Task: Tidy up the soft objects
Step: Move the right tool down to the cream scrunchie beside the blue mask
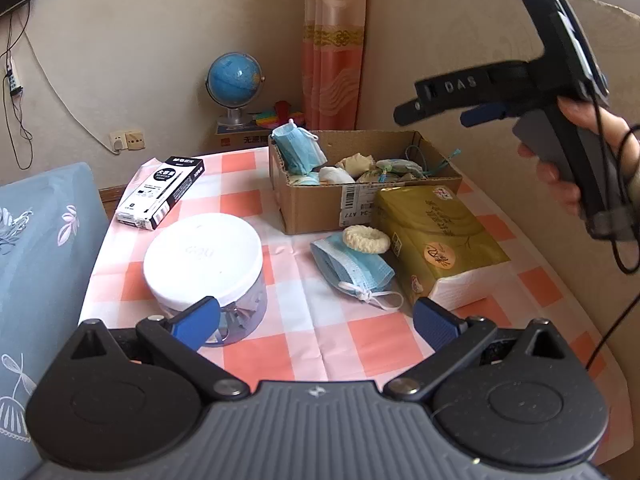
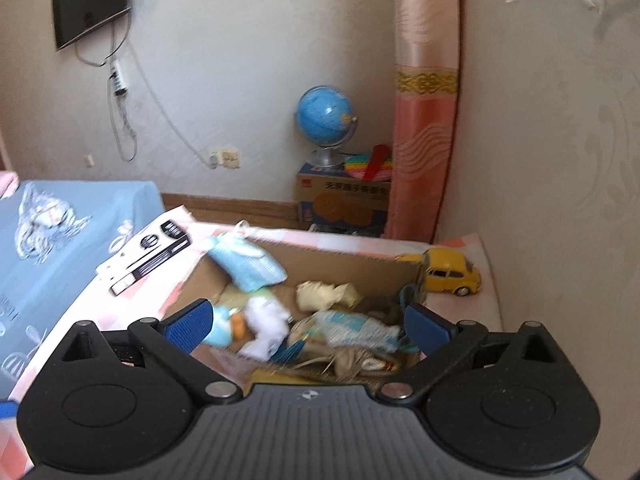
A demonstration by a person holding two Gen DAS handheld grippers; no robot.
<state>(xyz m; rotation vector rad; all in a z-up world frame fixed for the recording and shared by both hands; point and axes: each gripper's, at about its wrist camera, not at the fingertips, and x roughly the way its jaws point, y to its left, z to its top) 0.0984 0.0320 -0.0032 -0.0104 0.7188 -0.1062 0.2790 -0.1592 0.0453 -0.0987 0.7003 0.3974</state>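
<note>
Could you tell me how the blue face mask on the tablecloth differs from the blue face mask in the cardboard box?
The mask on the tablecloth lies flat outside the cardboard box, with a cream ring resting on it. The mask in the box is propped up at a corner, rising above the rim. Both are folded, light blue, with white ear loops.

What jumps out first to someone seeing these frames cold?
Probably the open brown cardboard box at the back of the pink-and-white checked tablecloth, heaped with soft pieces, a folded blue face mask draped over its left rim. In front of it lie a second blue face mask, a cream knitted ring and a gold tissue pack. The right gripper hangs over the box, jaws wide and empty.
</note>
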